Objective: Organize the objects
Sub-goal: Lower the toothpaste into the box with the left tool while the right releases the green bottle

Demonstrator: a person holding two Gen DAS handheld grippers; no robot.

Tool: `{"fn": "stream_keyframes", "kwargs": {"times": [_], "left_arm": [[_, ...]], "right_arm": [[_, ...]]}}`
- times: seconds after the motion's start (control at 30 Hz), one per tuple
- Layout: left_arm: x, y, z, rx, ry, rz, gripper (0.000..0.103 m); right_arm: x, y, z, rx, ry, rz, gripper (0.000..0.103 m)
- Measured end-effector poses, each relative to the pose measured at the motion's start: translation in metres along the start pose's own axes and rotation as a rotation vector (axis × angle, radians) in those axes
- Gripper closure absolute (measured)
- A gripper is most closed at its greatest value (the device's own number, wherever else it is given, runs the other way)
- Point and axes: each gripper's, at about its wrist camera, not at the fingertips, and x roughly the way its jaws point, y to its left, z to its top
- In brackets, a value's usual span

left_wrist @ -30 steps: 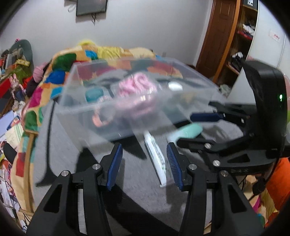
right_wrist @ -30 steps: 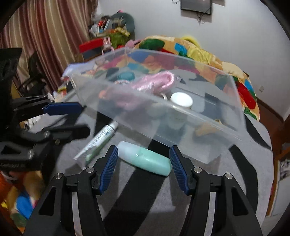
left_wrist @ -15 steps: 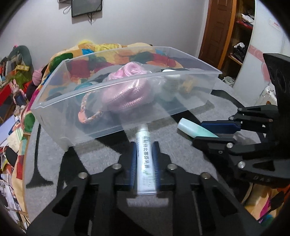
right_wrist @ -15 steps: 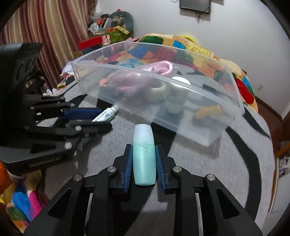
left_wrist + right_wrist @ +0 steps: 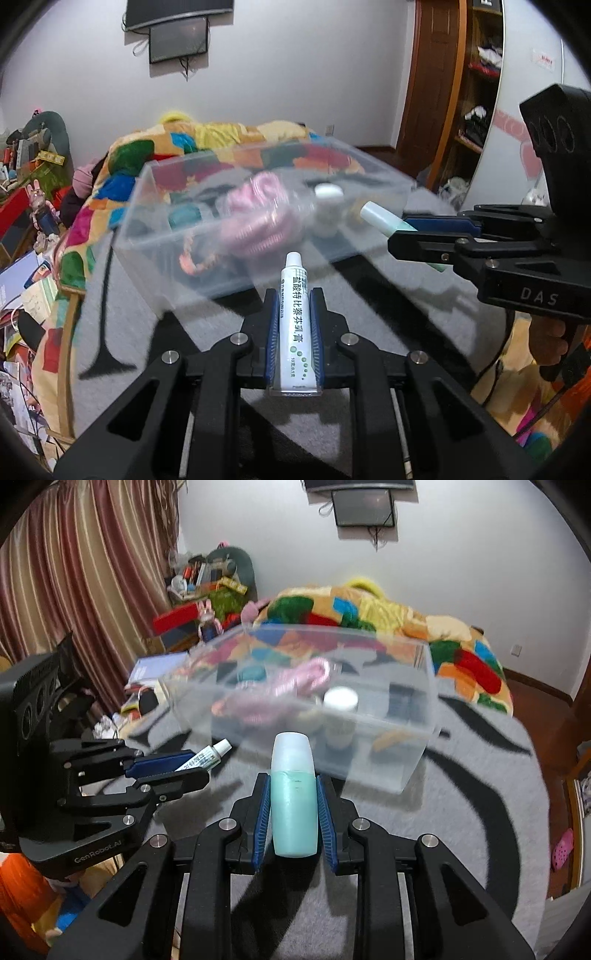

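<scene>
Our left gripper (image 5: 294, 325) clamps the white ointment tube (image 5: 294, 328), cap forward. Our right gripper (image 5: 294, 808) clamps the teal bottle (image 5: 293, 797). We hold both just before the clear bin (image 5: 417, 716) on the grey rug (image 5: 461, 812).

your two fisheye views are evenly, softly lit, perhaps from overhead. the clear bin (image 5: 236, 236) smears with motion blur; the grippers stay sharp, and dark curved corners bend the edges.
</scene>
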Motion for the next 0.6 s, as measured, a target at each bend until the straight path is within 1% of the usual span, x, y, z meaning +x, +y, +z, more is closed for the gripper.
{"fn": "stream_keyframes", "kwargs": {"times": [0.23, 0.37, 0.43, 0.53, 0.6], "left_arm": [[-0.02, 0.014, 0.029, -0.028, -0.087, -0.001, 0.087], [-0.023, 0.023, 0.042, -0.04, -0.113, 0.005, 0.087], [-0.019, 0.032, 0.049, -0.058, -0.112, -0.009, 0.087], [-0.006, 0.046, 0.055, -0.091, -0.09, -0.019, 0.087], [0.005, 0.057, 0.058, -0.12, -0.067, -0.028, 0.087]], "right_arm": [[-0.018, 0.0, 0.03, 0.007, -0.089, -0.038, 0.08], [-0.021, -0.004, 0.043, 0.019, -0.116, -0.075, 0.08], [-0.018, -0.009, 0.05, 0.033, -0.119, -0.091, 0.08], [-0.011, -0.019, 0.056, 0.05, -0.114, -0.135, 0.08], [-0.006, -0.026, 0.057, 0.065, -0.104, -0.148, 0.08]]}}
